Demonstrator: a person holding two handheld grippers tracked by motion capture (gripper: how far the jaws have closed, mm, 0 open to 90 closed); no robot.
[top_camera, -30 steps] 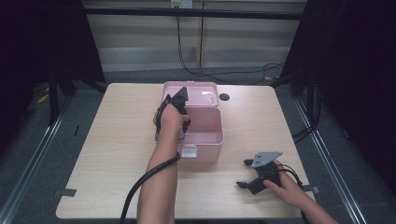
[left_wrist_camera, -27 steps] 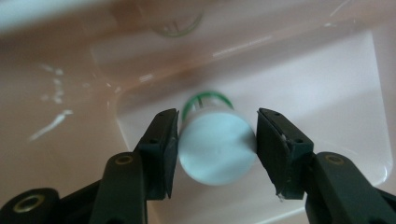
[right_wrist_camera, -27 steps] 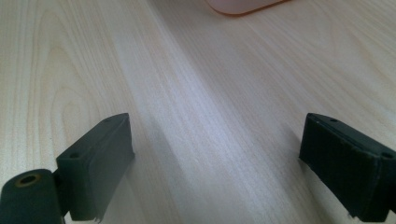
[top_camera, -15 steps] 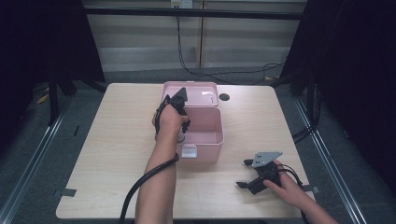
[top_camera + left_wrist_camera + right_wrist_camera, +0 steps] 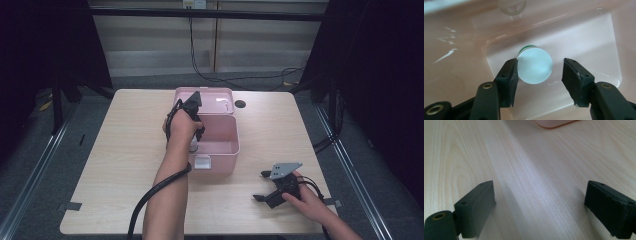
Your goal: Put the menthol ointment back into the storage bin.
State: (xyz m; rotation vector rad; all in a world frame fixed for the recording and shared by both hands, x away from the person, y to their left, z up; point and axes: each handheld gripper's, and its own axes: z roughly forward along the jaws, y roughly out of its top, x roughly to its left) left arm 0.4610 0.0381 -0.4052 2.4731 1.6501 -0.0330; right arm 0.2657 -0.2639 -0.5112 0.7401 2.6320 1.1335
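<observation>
Left gripper reaches down into the open pink box; jaws parted, one pad touching a white-capped bottle standing inside, the other clear. Right gripper rests on the wooden table, jaws wide apart.

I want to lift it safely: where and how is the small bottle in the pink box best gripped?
Grip the small bottle across its round white top, coming straight down from above. It stands upright inside the pink box, whose walls block a sideways approach.
</observation>
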